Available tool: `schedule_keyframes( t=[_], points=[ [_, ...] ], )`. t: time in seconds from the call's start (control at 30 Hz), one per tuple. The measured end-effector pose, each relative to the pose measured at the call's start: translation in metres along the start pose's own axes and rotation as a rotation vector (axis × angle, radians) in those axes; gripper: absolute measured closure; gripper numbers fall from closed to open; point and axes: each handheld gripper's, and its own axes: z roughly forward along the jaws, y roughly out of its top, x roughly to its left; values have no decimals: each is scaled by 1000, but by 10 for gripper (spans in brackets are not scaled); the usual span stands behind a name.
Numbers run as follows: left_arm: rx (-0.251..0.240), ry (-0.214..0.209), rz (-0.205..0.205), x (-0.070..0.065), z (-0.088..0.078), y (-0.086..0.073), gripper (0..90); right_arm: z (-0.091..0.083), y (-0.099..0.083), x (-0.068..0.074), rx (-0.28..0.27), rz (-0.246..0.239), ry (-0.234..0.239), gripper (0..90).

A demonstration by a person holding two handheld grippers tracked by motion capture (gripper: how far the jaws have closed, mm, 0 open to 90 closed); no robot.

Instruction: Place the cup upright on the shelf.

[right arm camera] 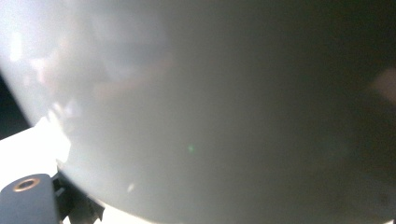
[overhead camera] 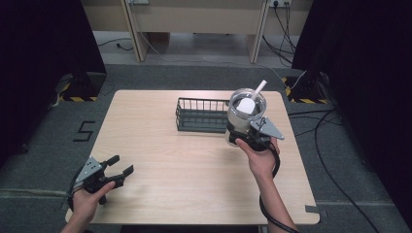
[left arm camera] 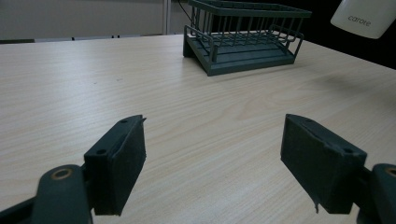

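A person stands at a light wooden table (overhead camera: 194,179) with a gripper in each hand. The right gripper (overhead camera: 248,137) is clamped around a clear glass jar (overhead camera: 246,115), holding it upright and lifted near the table's right edge, just beside the right end of a dark wire rack (overhead camera: 200,115) that sits toward the far edge. A white scoop (overhead camera: 248,104) stands inside the jar. The left gripper (overhead camera: 116,170) rests near the front left corner, its jaws spread wide and empty.
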Motion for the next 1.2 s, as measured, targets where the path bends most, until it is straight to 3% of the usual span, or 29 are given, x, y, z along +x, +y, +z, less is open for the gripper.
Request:
schedule_keyframes(
  t=[1.2],
  points=[
    [0,-2,1,0,0,0,216,37,30,-1,-13,-4,-2,107]
  ],
)
